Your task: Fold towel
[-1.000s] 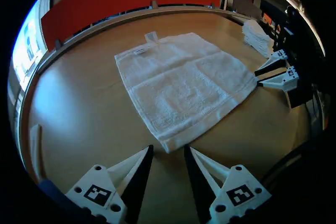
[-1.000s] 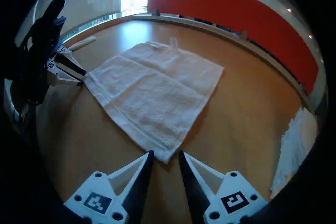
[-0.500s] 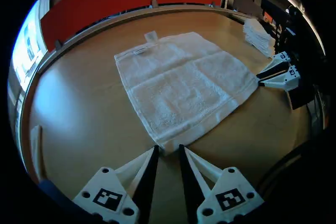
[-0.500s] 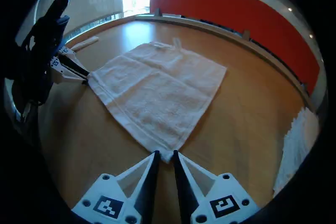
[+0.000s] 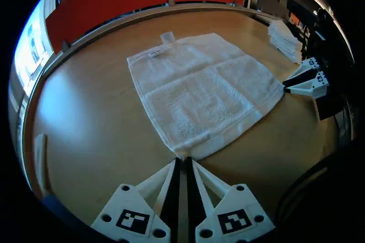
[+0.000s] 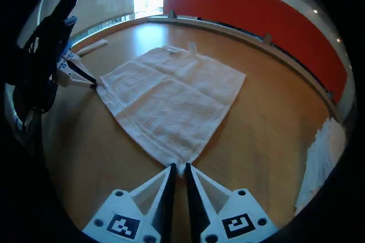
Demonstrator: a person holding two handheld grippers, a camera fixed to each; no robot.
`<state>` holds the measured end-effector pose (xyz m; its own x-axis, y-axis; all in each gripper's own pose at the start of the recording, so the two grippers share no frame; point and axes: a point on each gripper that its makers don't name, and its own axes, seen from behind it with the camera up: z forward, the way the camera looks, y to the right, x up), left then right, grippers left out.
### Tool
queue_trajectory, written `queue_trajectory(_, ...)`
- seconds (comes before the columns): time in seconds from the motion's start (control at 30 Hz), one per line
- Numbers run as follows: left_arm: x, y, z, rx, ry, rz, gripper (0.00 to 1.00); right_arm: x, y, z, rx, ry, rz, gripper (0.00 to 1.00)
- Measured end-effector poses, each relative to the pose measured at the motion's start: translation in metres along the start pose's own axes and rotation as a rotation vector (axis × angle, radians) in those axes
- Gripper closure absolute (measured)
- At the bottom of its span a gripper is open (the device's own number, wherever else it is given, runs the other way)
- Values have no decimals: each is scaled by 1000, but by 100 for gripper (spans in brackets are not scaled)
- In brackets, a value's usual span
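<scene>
Pinching the two near corners: the fingers of the left gripper [image 5: 183, 161] stand almost together, with the nearest corner of the white terry towel [image 5: 200, 92] caught between their tips. The right gripper [image 6: 180, 166] holds the neighbouring corner in the same narrow pinch. Whether each pinch takes the full thickness of the hem cannot be told. The towel lies flat and open on the light wooden table [image 5: 91, 120], with its small sewn label [image 5: 167, 38] at the far edge, well apart from both grippers. Beyond it, near the table's rim, sits a stack of folded white cloths [image 5: 285, 40]. To fold well, I judge that both corners should rise together and level. They should then travel over the cloth toward the far edge and be laid corner on corner before release. An uneven lift would skew the fold, and a shallow grip could let a corner slip.
</scene>
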<state>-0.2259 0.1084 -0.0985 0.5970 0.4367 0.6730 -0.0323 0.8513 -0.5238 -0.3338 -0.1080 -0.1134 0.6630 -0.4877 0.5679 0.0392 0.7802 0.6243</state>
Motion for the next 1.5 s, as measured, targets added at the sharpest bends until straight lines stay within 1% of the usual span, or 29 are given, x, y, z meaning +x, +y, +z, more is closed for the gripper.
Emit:
queue_trajectory(0.3,3,0,-1,-11,5,-43,92,8,2,-5,4,18,20,88)
queue_trajectory(0.6,13,-3,-11,-8,27,-81,92,20,4,-14,0,39,-1,88)
queue_trajectory(0.7,17,-4,-18,-7,36,-96,92,27,4,-20,-1,53,-3,88)
queue_trajectory(0.9,28,-3,-35,-17,52,-131,92,41,5,-37,-3,70,-15,88)
queue_trajectory(1.1,37,1,-55,-28,68,-157,92,55,5,-58,-8,87,-29,88)
queue_trajectory(1.37,47,6,-81,-42,81,-181,92,76,1,-82,-8,120,-24,88)
queue_trajectory(1.5,52,9,-93,-55,91,-199,92,81,-1,-94,-9,126,-25,88)
